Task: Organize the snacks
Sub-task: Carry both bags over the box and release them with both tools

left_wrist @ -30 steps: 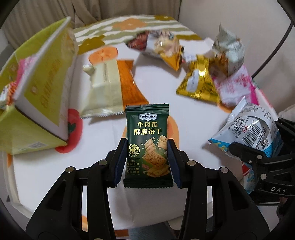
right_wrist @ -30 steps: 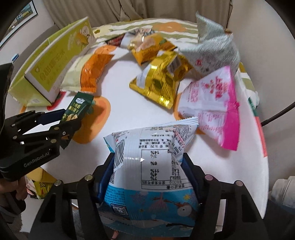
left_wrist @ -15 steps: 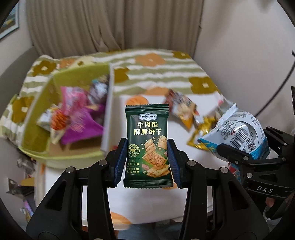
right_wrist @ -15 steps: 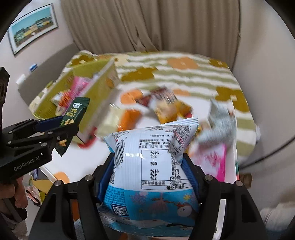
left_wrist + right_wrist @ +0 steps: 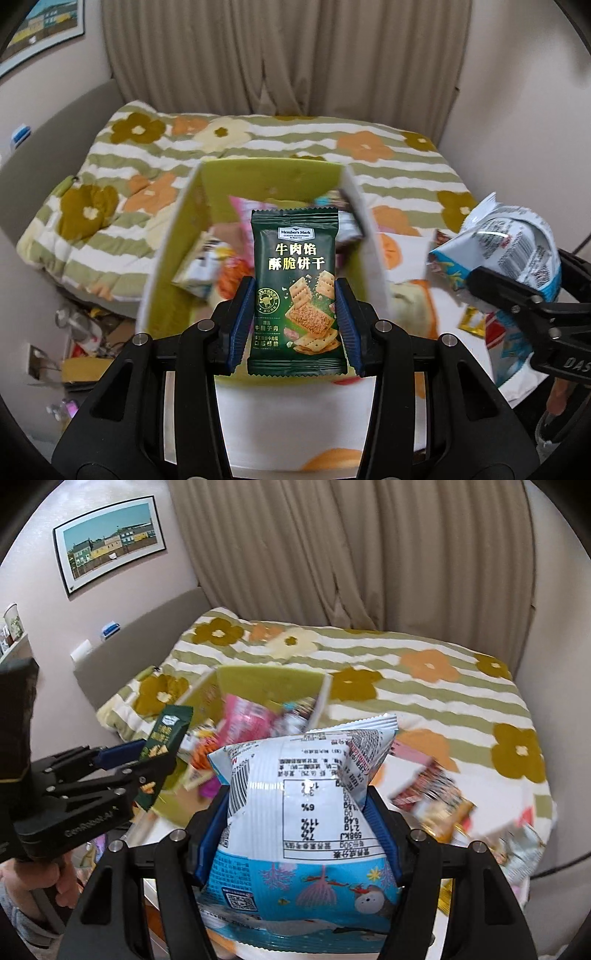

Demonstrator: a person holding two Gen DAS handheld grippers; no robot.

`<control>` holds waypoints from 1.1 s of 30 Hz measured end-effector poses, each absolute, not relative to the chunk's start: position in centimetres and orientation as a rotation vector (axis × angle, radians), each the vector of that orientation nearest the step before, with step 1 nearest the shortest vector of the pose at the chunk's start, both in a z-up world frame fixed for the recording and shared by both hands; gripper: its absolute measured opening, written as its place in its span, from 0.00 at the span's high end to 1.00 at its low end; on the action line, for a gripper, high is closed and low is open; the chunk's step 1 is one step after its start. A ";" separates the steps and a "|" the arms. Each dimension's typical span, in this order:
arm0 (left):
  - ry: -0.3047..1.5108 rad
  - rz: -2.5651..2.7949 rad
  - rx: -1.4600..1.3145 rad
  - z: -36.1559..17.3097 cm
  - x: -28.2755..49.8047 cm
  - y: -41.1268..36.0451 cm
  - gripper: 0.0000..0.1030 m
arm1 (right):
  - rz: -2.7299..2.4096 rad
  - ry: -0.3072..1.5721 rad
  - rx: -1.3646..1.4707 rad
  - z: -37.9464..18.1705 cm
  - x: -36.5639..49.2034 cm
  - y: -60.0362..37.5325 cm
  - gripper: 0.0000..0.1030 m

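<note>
Two grippers, left (image 5: 295, 325) and right (image 5: 299, 830), each clamp one snack packet.

A small dark-green foil cracker packet (image 5: 297, 291) stands upright; a puffy white-and-blue plastic snack bag (image 5: 303, 819) is upside down.

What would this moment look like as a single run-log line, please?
left gripper: shut on green cracker packet | right gripper: shut on blue-white snack bag | both held before open yellow-green box

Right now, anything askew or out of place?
Loose snack packets lie scattered on the table, outside the green cardboard box. The dark green cracker packet and blue-and-white puffed bag sit upright between the fingers.
</note>
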State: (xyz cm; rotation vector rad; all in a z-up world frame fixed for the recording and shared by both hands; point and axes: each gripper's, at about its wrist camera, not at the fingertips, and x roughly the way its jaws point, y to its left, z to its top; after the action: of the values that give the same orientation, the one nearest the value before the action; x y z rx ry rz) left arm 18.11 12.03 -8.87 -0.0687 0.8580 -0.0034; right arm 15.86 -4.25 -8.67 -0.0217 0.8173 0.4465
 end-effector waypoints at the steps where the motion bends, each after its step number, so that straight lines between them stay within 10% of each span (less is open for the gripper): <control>1: 0.861 -0.004 -0.072 -9.2 18.5 12.8 0.62 | 0.449 0.818 -0.020 -8.7 16.2 -3.2 0.38; 11: 0.939 -0.099 -0.082 -13.4 21.7 18.1 0.58 | 0.410 0.857 0.020 -10.0 19.1 2.7 0.38; 13: 0.951 -0.102 -0.065 -13.9 21.8 18.4 0.39 | 0.394 0.864 0.023 -10.3 19.5 3.3 0.38; 15: 0.936 -0.088 -0.044 -14.0 21.4 18.8 0.00 | 0.379 0.871 0.031 -10.6 19.8 3.7 0.38; 33: 0.916 -0.066 -0.101 -13.2 19.1 24.0 0.00 | 0.370 0.902 0.054 -14.1 21.3 8.1 0.36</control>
State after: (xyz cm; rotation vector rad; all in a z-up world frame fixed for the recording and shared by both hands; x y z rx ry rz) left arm 19.13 24.03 -13.19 -0.1014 0.9158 -0.0664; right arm 21.34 8.07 -14.06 0.0538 0.9017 0.3697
